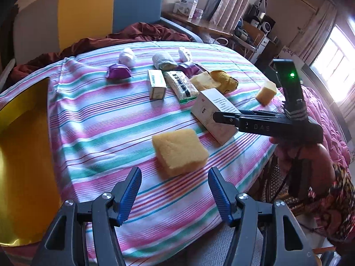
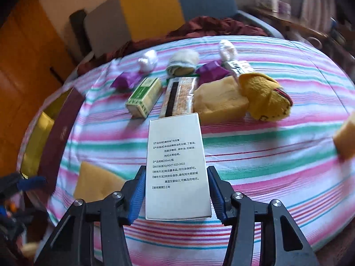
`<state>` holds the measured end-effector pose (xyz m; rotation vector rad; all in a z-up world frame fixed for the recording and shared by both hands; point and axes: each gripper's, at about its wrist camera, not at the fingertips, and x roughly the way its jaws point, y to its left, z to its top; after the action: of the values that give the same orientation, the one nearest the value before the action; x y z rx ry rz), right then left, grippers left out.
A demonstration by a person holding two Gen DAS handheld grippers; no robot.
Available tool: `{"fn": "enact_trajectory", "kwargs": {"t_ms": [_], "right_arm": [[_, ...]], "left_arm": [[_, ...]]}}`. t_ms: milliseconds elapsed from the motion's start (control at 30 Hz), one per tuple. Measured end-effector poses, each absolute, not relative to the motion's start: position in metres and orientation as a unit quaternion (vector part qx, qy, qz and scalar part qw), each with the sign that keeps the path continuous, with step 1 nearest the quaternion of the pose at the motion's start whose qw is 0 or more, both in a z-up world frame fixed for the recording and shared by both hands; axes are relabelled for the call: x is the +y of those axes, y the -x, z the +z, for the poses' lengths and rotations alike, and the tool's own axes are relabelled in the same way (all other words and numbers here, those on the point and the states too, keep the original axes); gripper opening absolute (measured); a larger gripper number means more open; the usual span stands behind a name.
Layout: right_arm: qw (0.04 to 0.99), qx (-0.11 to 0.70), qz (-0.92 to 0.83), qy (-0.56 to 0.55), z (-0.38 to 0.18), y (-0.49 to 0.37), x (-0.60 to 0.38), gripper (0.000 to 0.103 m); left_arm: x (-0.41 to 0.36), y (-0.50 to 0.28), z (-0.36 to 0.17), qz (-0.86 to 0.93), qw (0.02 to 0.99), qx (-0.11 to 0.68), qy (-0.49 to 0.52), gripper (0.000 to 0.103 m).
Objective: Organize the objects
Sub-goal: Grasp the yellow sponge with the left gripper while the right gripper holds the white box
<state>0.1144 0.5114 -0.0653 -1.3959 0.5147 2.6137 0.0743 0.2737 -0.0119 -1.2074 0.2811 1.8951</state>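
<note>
My right gripper is shut on a white printed box, its blue pads against both long sides; the box is held just above the striped cloth. In the left wrist view the right gripper and the white box sit at the right. My left gripper is open and empty, just short of a yellow sponge. Beyond lie a green box, a long cracker pack, another sponge, a yellow sock, purple packets and white socks.
A gold-lined open box with a dark red lid stands at the cloth's left edge; it also shows in the left wrist view. A small sponge lies at the right. A dark red blanket and chair lie behind.
</note>
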Motion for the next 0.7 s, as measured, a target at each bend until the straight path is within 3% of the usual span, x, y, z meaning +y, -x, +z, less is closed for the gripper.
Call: {"fn": "enact_trajectory", "kwargs": {"t_ms": [67, 167, 367, 567, 700], "right_arm": [[0.09, 0.162, 0.87, 0.457, -0.064, -0.115, 0.509, 0.052], [0.131, 0.15, 0.868, 0.454, -0.064, -0.121, 0.508, 0.052], [0.163, 0.142, 0.869, 0.445, -0.065, -0.133, 0.505, 0.051], [0.172, 0.142, 0.873, 0.435, -0.066, -0.138, 0.5, 0.051], [0.176, 0.14, 0.874, 0.431, -0.066, -0.14, 0.498, 0.051]], "left_arm": [[0.28, -0.073, -0.013, 0.758, 0.428, 0.112, 0.479, 0.064], [0.292, -0.066, -0.022, 0.757, 0.423, 0.112, 0.485, 0.083], [0.316, -0.055, -0.045, 0.753, 0.403, 0.103, 0.511, 0.083], [0.335, -0.064, -0.055, 0.768, 0.397, 0.147, 0.481, 0.083], [0.337, -0.063, -0.066, 0.774, 0.392, 0.157, 0.473, 0.092]]}}
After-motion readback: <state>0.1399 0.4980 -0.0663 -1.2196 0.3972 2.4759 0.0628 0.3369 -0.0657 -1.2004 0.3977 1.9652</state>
